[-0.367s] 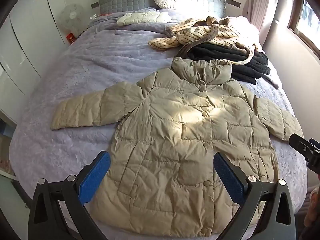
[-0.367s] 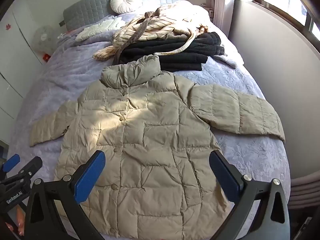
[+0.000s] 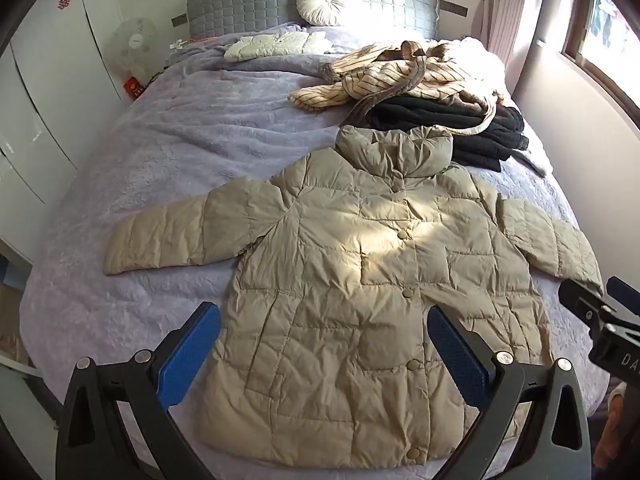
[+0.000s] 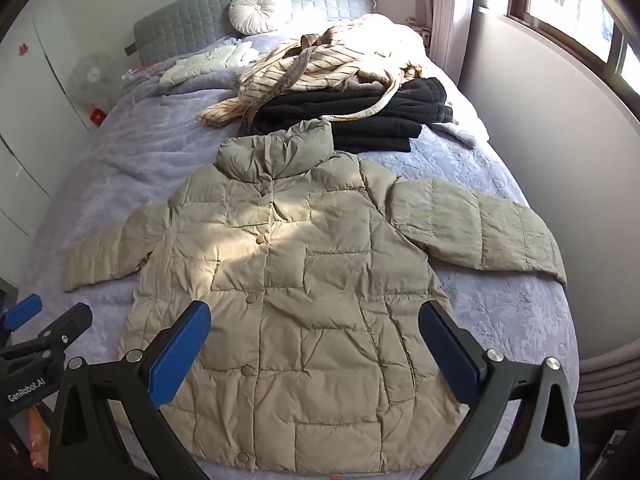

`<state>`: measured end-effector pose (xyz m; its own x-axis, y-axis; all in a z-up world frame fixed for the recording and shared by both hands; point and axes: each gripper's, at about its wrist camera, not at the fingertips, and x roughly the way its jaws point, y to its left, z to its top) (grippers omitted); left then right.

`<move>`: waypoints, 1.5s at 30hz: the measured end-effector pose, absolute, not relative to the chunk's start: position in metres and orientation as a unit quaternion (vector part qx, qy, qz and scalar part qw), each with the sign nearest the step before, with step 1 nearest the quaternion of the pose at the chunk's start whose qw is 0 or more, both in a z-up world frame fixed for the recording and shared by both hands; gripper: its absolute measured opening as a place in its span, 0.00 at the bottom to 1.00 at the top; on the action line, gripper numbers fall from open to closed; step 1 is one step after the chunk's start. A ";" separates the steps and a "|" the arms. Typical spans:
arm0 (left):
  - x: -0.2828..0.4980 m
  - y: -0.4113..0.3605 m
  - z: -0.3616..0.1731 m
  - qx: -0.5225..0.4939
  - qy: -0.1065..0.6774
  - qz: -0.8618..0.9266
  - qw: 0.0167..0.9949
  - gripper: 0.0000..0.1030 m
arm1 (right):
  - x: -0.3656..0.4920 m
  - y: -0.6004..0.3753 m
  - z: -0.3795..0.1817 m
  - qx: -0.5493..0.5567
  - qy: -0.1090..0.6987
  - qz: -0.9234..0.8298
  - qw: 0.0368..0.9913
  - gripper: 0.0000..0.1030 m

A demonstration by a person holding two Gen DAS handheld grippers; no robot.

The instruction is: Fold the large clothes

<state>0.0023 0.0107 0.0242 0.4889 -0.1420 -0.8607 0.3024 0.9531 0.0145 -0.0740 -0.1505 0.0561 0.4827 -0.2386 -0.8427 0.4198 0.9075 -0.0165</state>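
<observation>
Puffer coat point(image 3: 360, 280) lies flat, buttoned, sleeves spread (no fold yet made). Above its hem, left gripper point(image 3: 324, 352) and right gripper point(image 4: 316, 344) hover, jaws fully apart, empty.

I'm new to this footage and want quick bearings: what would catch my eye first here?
A beige puffer jacket lies spread flat, buttoned, sleeves out, across the near half of the lilac bed, with a patch of sunlight on its chest. Behind its collar sits a heap of clothes: a striped cream garment on top of folded black ones. Both the left gripper and the right gripper hover wide open over the jacket's hem.
</observation>
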 end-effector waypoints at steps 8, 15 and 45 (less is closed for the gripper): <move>0.003 0.014 0.029 0.070 0.483 -0.137 0.862 1.00 | -0.071 -0.141 0.065 0.062 0.465 -0.207 0.859 1.00; 0.004 0.010 0.026 0.077 0.488 -0.141 0.858 1.00 | -0.070 -0.140 0.063 0.063 0.466 -0.211 0.857 1.00; 0.006 0.010 0.027 0.078 0.488 -0.141 0.858 1.00 | -0.070 -0.142 0.064 0.067 0.467 -0.212 0.856 1.00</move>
